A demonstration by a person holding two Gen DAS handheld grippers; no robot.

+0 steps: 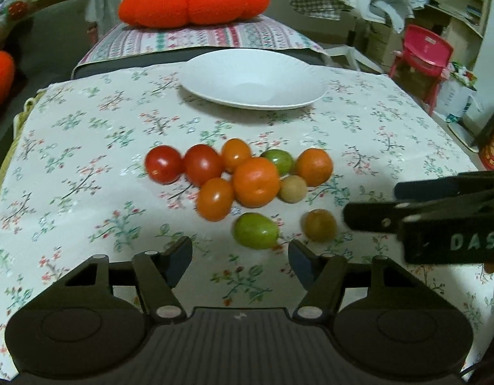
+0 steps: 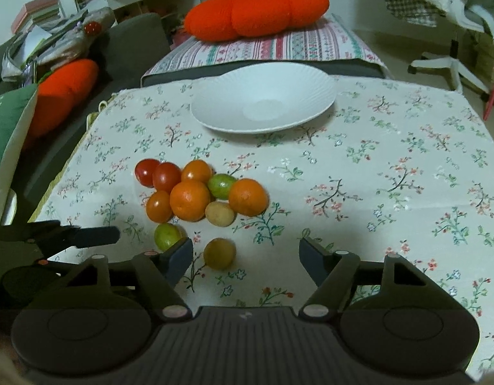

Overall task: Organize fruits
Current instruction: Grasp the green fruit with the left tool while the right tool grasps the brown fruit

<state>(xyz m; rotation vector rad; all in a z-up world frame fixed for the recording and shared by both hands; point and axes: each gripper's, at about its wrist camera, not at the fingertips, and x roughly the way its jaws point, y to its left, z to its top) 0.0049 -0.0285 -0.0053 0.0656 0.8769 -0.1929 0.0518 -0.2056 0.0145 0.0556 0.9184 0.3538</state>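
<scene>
1. White ribbed plate (image 1: 253, 80) sits at far side of the desk (image 1: 86, 160), on the floral cloth; nothing in it yet. It looks like the drop spot for the fruit, so the sorting hasn't begun, I judge.
2. Step in hand: approach to first pick, both grippers angled down at the fruit heap, neither touching anything.
3. Left gripper (image 1: 240, 256) is about half open w/ nothing between its jaws; green fruit (image 1: 255, 235) lies just ahead of the gap, slightly right of centre.
4. Right gripper (image 2: 246, 258) is also part open and holds nothing; brownish fruit (image 2: 220, 253) lies on the cloth near its left finger, not gripped.
5. Fruit heap (image 1: 243, 173) is mid-desk, well short of the plate: two red tomatoes at left, orange ones, two bigger tangerine-like ones, a second green one behind, a pale tan one at the near edge. Most touch each other; the green and brownish strays lie apart on the near side.
6. Next move, as I see it: each gripper needs to go lower and forward till its stray sits between the pads, then close gently, since these round things could roll or squash.
7. Right gripper probably needs a shift left to centre on the brownish fruit; hard to judge exact offset w/ the fisheye bend.
8. Risk: the two grippers are close side by side, so the picks may want doing one at a time.
</scene>
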